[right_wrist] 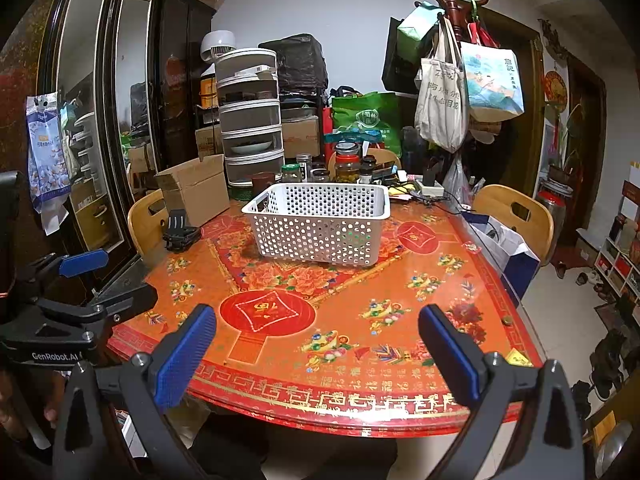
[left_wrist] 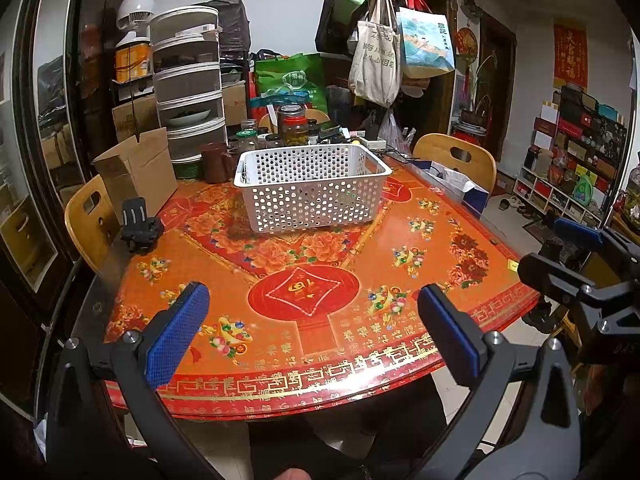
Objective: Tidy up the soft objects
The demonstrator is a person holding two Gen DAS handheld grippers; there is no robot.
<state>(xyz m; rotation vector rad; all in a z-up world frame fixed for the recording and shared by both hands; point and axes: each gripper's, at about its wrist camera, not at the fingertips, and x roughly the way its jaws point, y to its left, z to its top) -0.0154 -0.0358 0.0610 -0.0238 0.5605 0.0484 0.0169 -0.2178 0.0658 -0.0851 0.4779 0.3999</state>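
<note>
A white perforated plastic basket stands on the far half of the red and orange patterned table; it also shows in the right wrist view. No soft object shows on the table. My left gripper is open and empty, held above the table's near edge. My right gripper is open and empty, also above the near edge. The right gripper shows at the right edge of the left wrist view, and the left gripper at the left edge of the right wrist view.
A cardboard box and a small black clamp sit at the table's left. Jars and a stacked food cover crowd the far edge. Wooden chairs stand on the left and right sides. A coat rack with bags stands behind.
</note>
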